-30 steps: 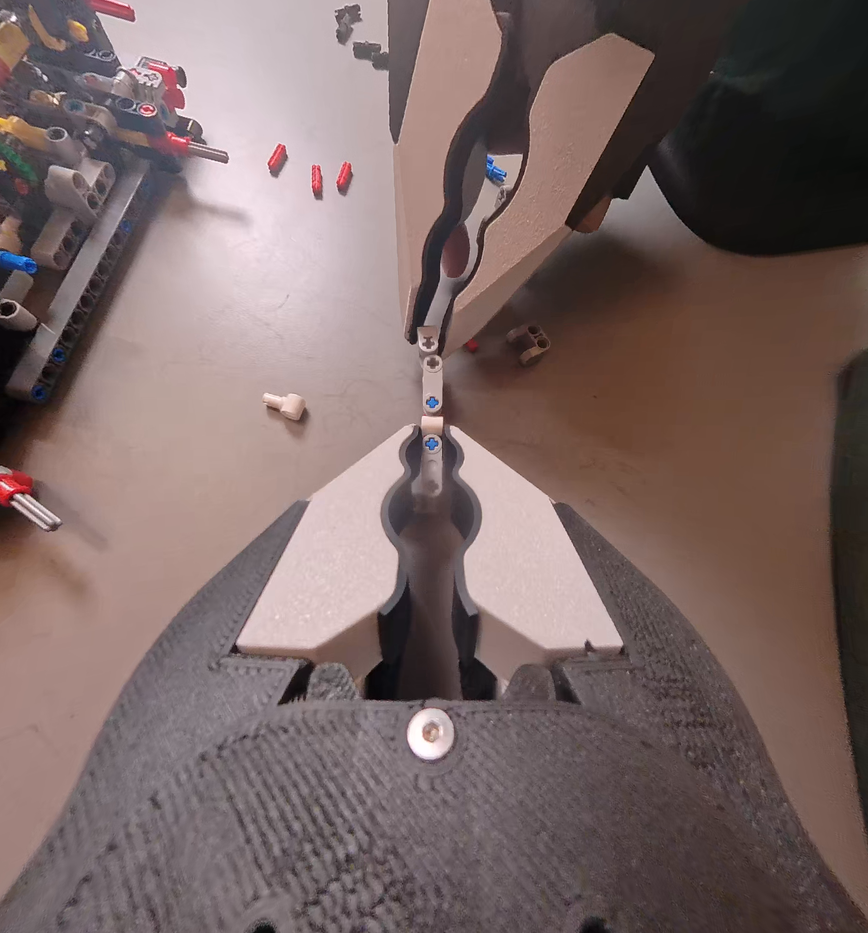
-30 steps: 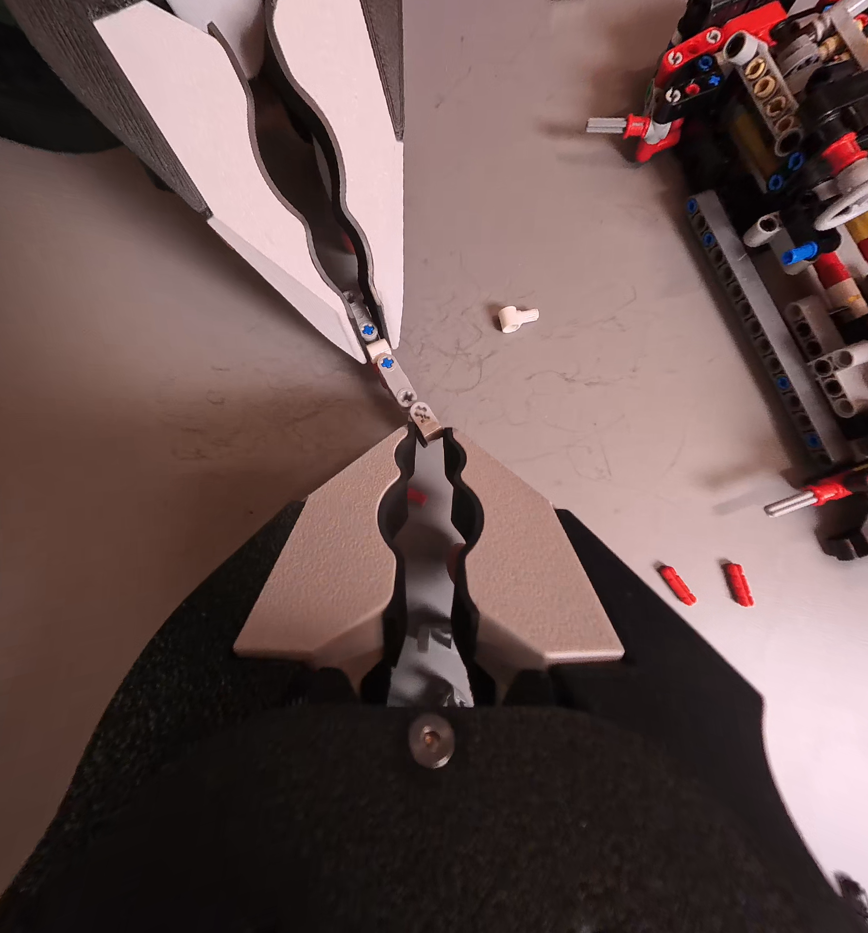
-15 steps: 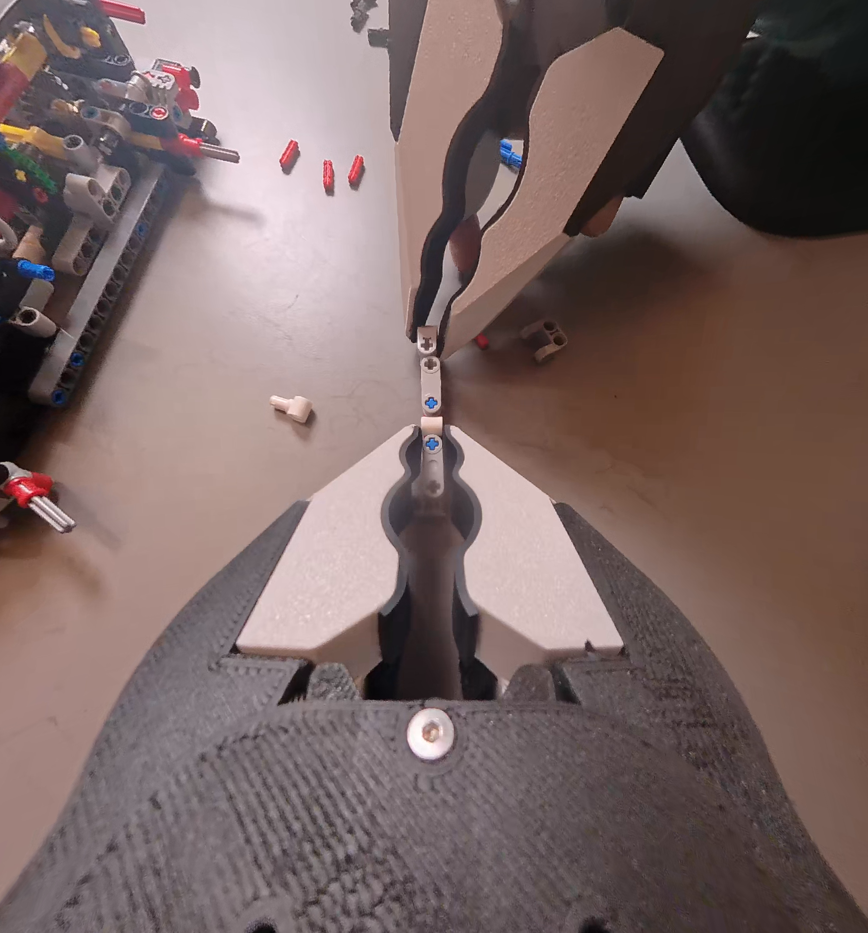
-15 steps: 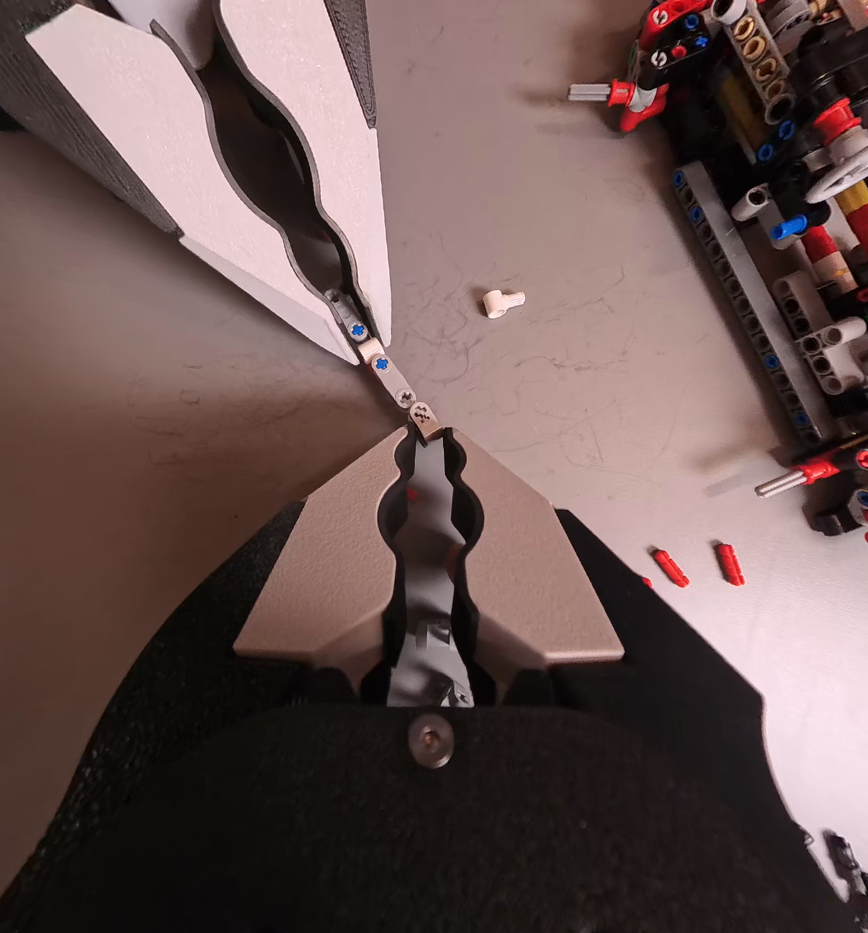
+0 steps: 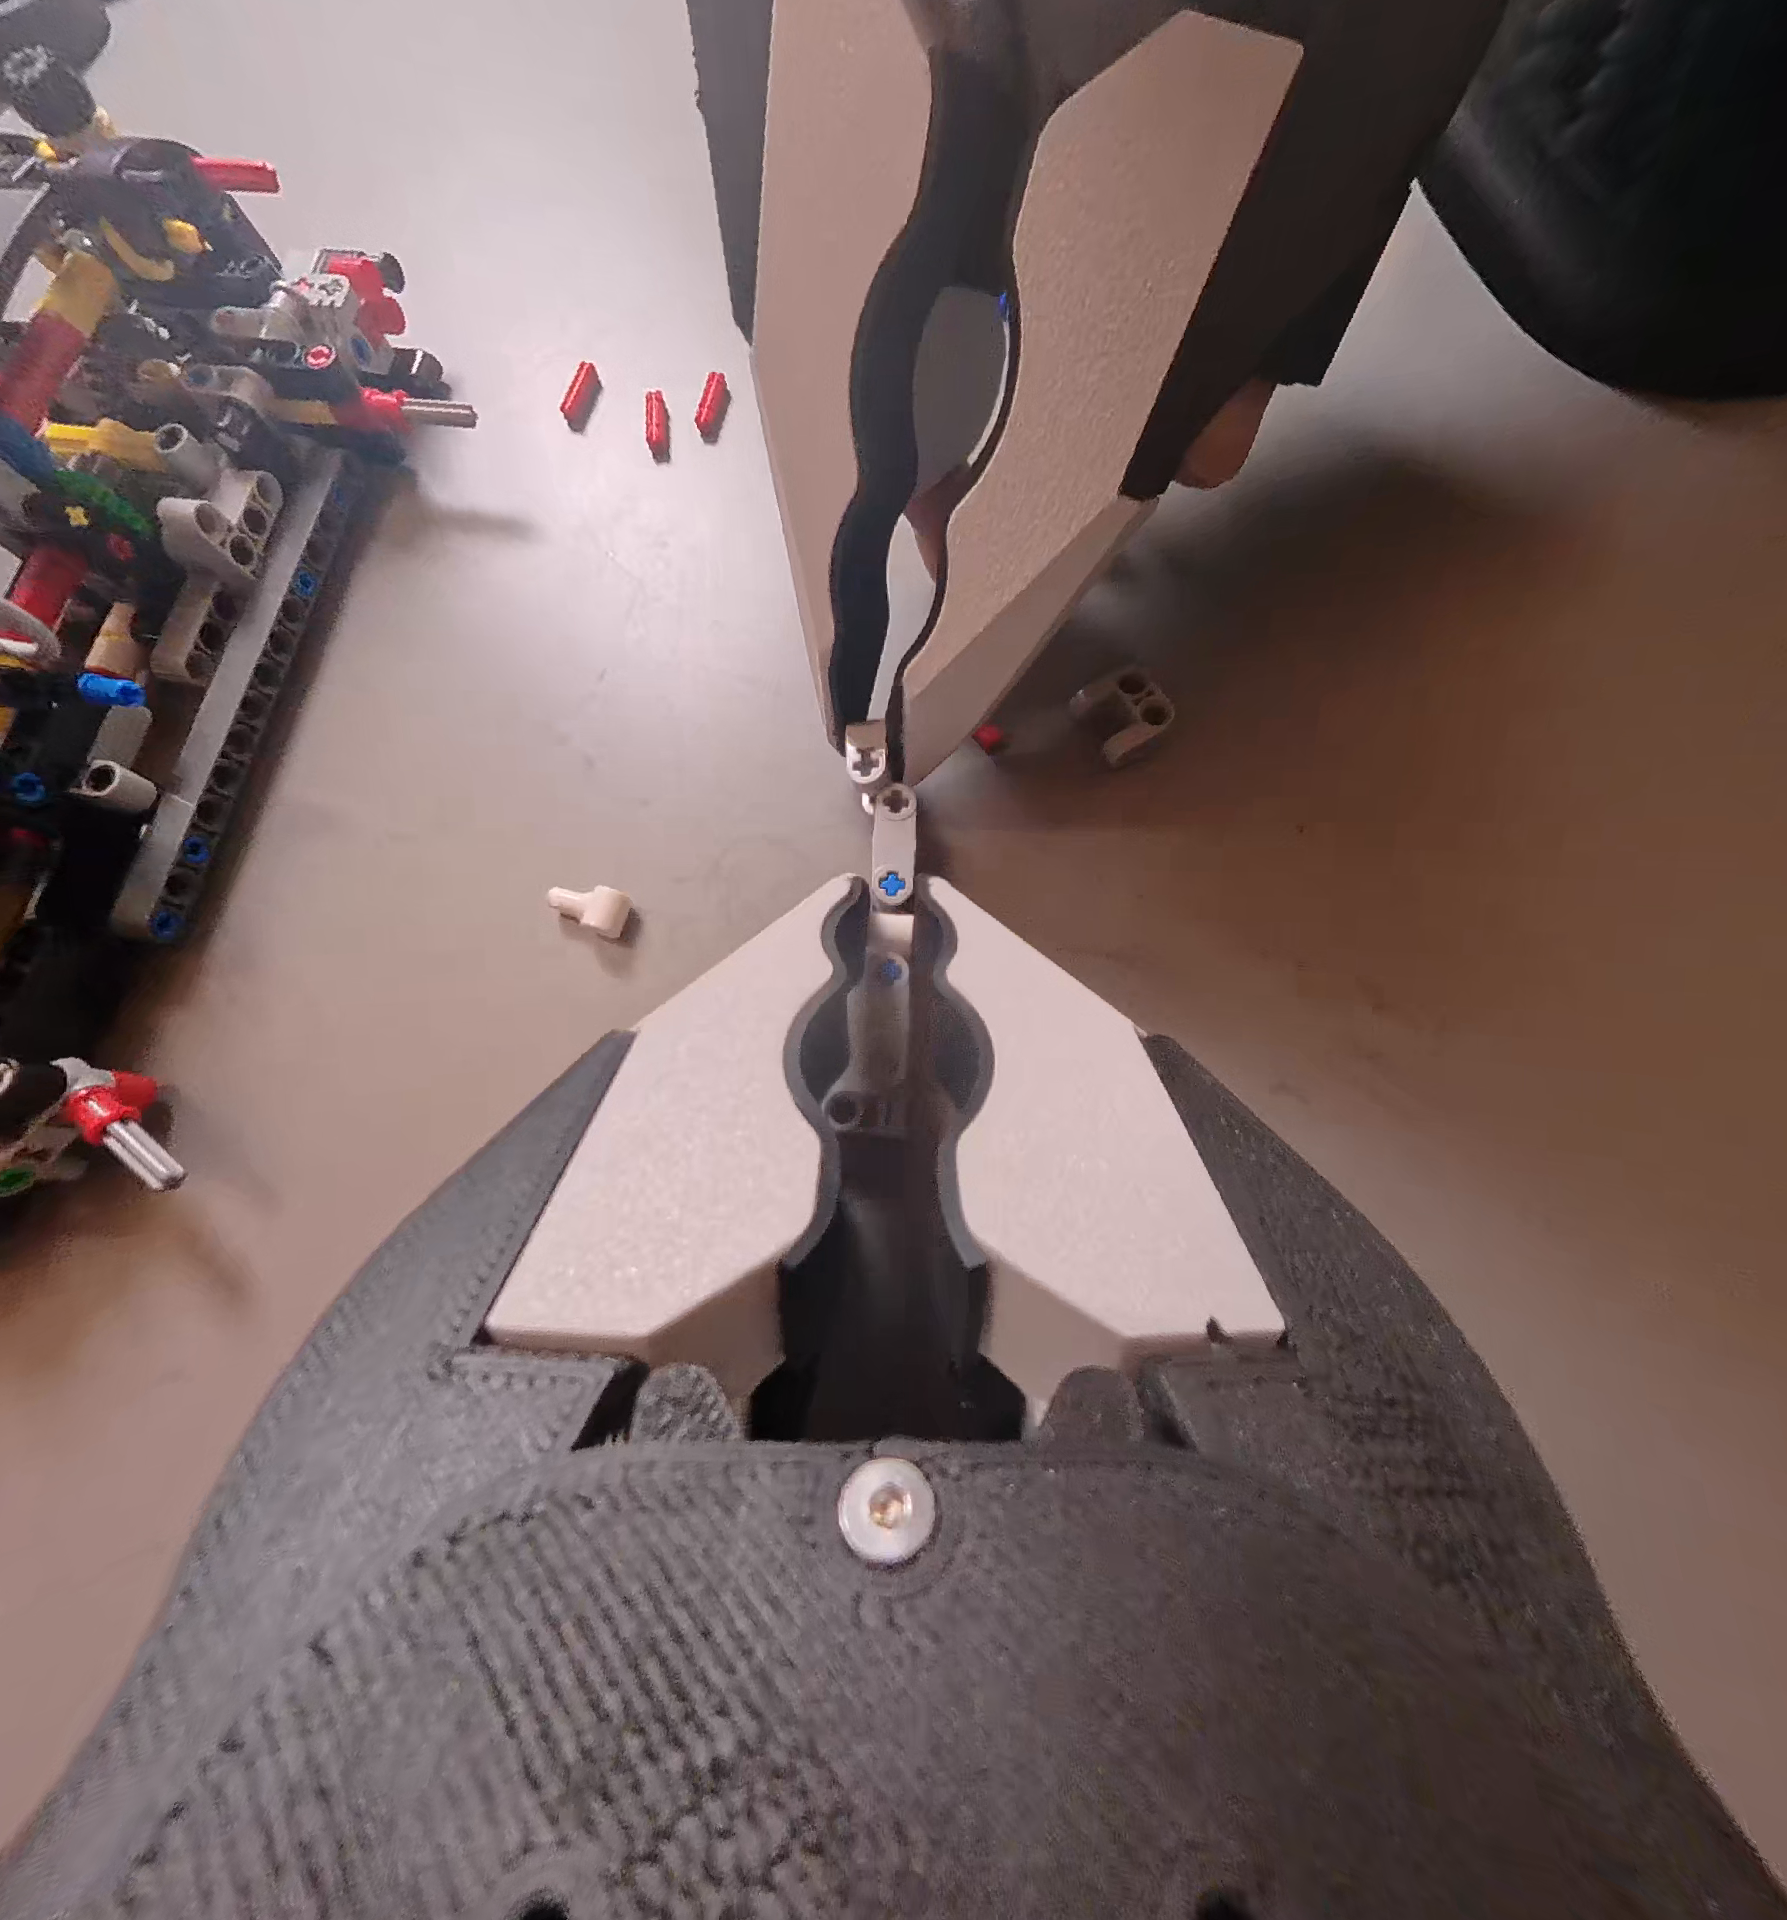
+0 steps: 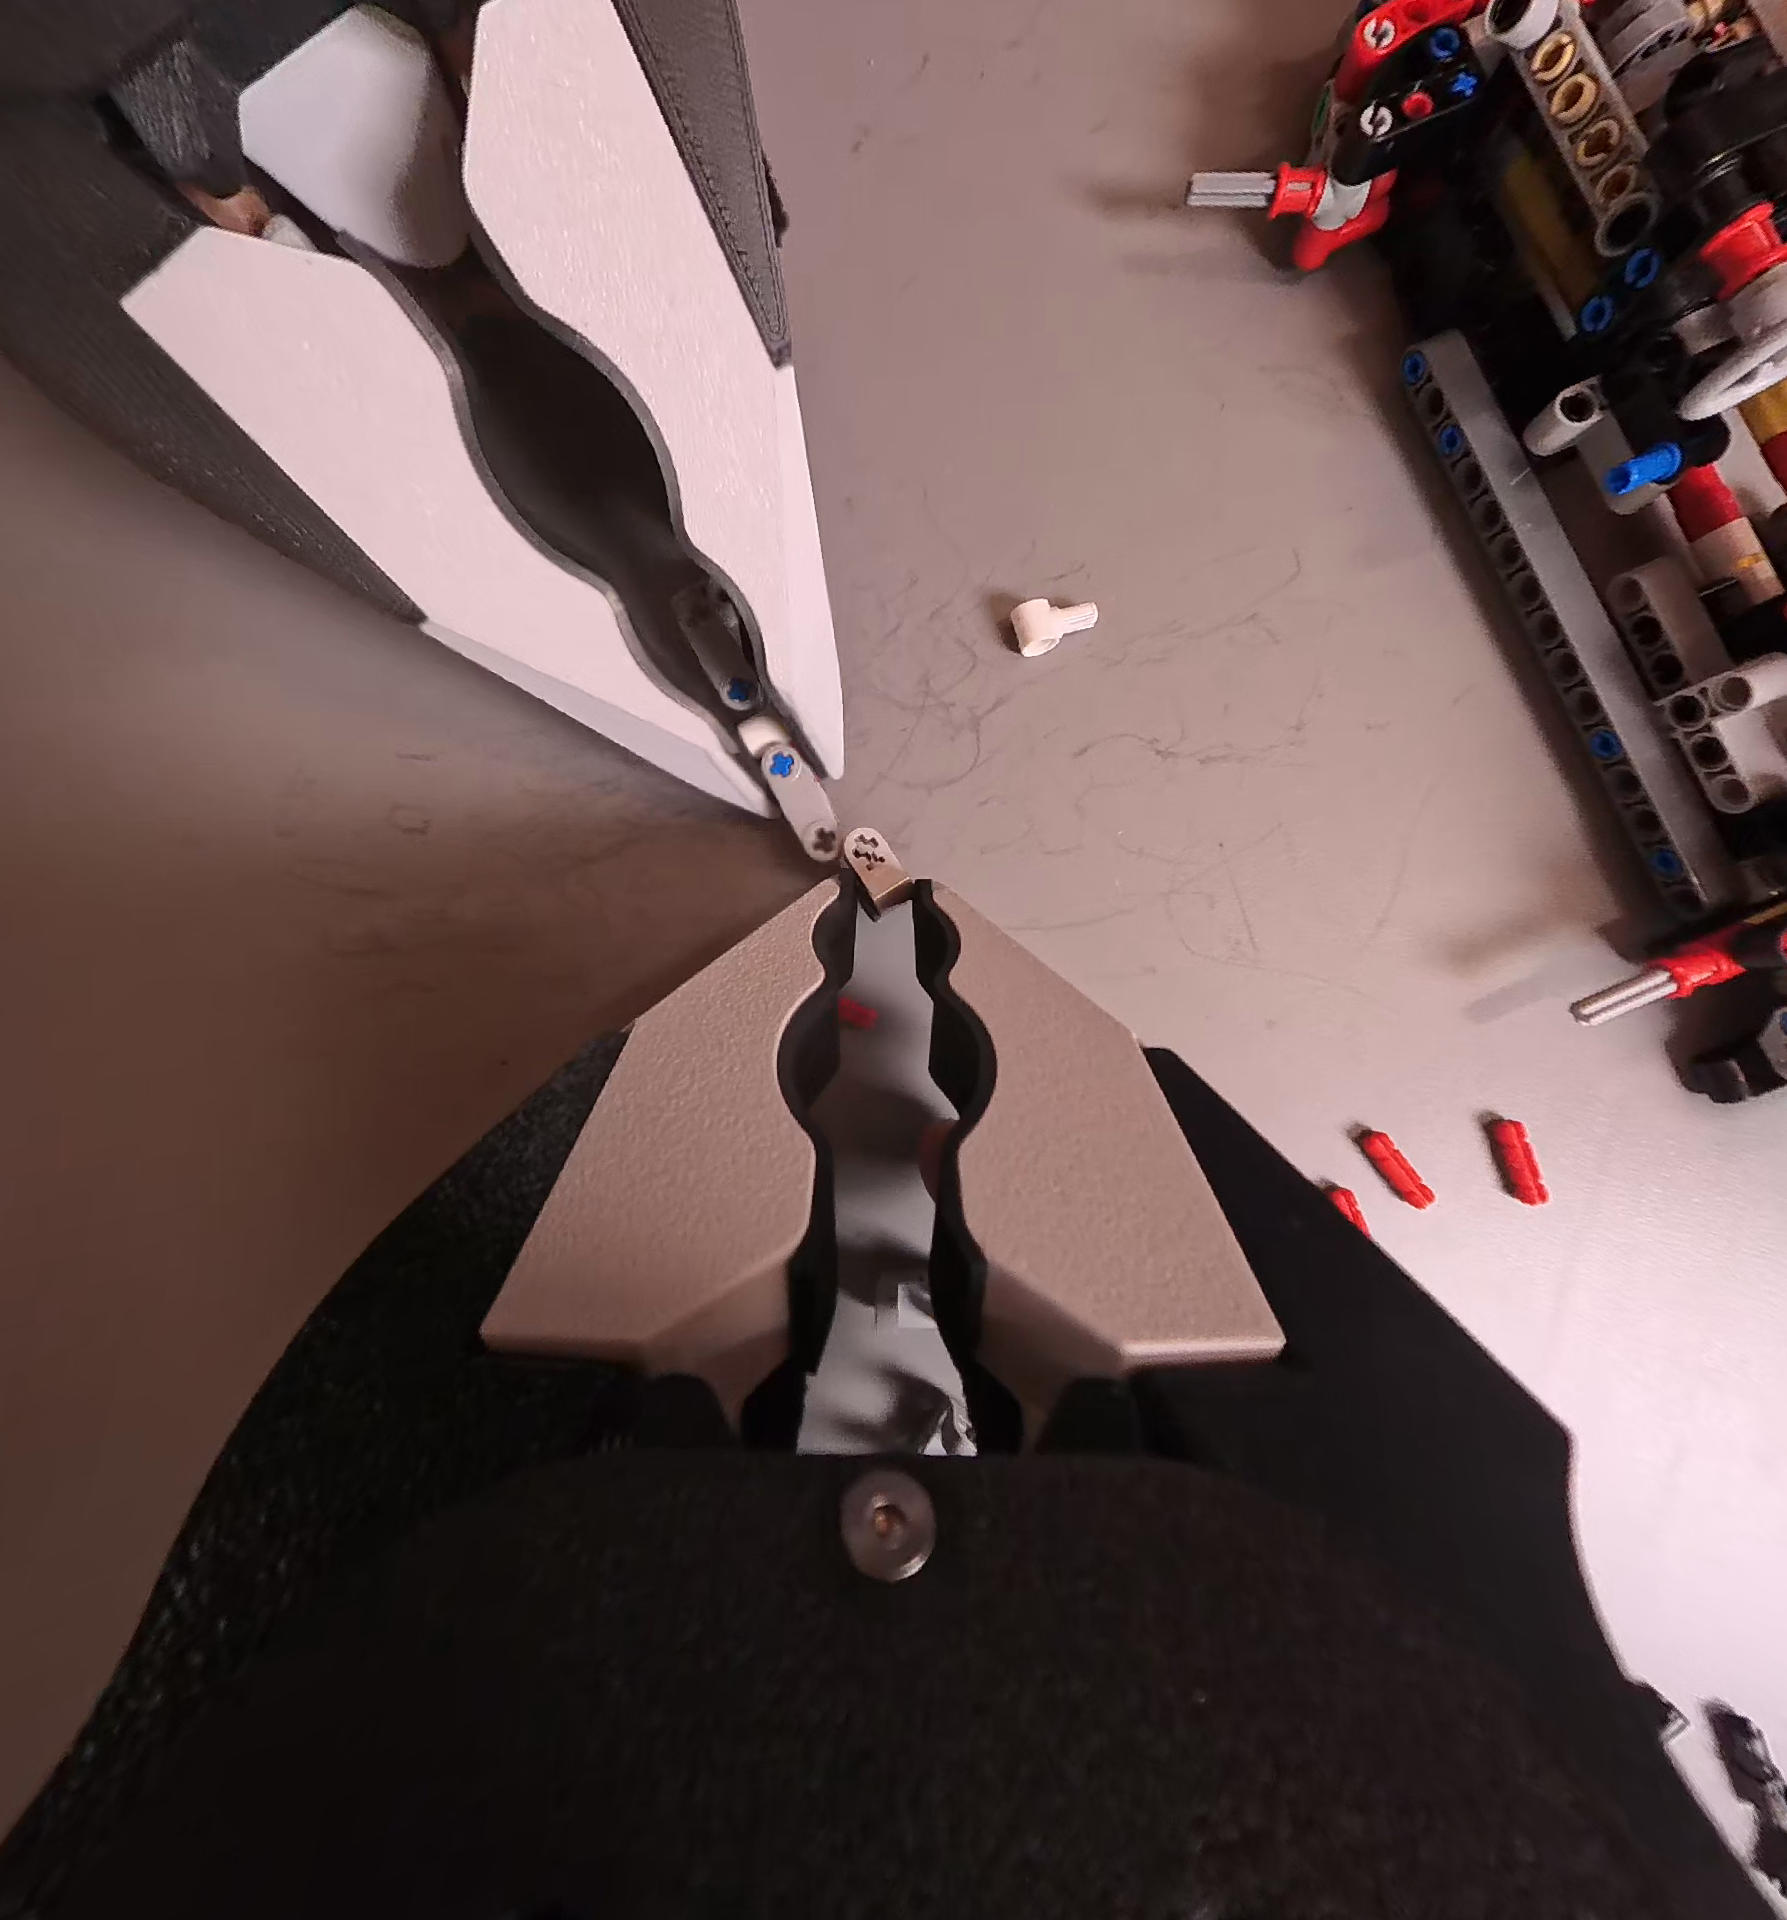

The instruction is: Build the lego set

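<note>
Even indoor light; tabletop (image 6: 1128, 436) paler in the right wrist view, warmer in the left. Soft shadows beneath each hand-held gripper. Wide-angle bending and blur at edges.

Left wrist view: mounted behind the left gripper (image 5: 889, 894), looking forward and down at the worktop (image 5: 1388, 1039), very near.
Right wrist view: mounted behind the right gripper (image 6: 884, 888), facing the opposite way, equally close.
Shared: both gripper tips, white peg (image 5: 588, 909) (image 6: 1050, 627), lego model (image 5: 89, 582) (image 6: 1678, 520).
</note>
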### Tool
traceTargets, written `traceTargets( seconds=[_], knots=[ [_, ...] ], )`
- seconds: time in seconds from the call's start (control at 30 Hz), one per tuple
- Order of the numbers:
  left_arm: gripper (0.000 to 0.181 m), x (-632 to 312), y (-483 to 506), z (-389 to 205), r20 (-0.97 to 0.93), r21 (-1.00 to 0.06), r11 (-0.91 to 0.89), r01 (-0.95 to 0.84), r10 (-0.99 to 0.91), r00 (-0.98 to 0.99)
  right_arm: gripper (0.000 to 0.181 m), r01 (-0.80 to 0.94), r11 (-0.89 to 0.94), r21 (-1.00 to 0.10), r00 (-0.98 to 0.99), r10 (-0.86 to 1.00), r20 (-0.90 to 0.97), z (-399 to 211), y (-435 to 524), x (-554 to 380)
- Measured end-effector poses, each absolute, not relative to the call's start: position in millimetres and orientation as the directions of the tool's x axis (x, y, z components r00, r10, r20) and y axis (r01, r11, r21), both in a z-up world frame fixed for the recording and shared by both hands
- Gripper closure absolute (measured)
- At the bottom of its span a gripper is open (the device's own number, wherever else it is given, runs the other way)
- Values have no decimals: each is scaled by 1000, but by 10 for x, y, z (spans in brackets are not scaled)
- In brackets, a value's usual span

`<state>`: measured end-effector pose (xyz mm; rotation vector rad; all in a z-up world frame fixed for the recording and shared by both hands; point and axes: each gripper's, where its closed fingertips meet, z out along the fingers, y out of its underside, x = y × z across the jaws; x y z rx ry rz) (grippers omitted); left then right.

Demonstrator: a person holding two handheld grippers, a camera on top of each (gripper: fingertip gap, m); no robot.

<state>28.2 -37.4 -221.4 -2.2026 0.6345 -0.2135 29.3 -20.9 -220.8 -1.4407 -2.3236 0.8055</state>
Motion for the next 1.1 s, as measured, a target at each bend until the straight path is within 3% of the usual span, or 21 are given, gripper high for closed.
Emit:
traceTargets(
  seconds=[0.57,0.93,1.1],
  knots=[
    [176,264,-356,-2218,-29,-755,-560,-340,-490,871,175,678,354,-644,-506,860,-60,-2194,-197,294],
    [176,285,-431,-2220,-28,-747,-526,-408,-587,809,175,557,539,-631,-645,760,80,-2234,-227,338],
    [176,299,-483,-2123,110,-769,-554,-319,-607,787,176,538,521,-663,-684,729,18,-2177,-304,391]
  ],
)
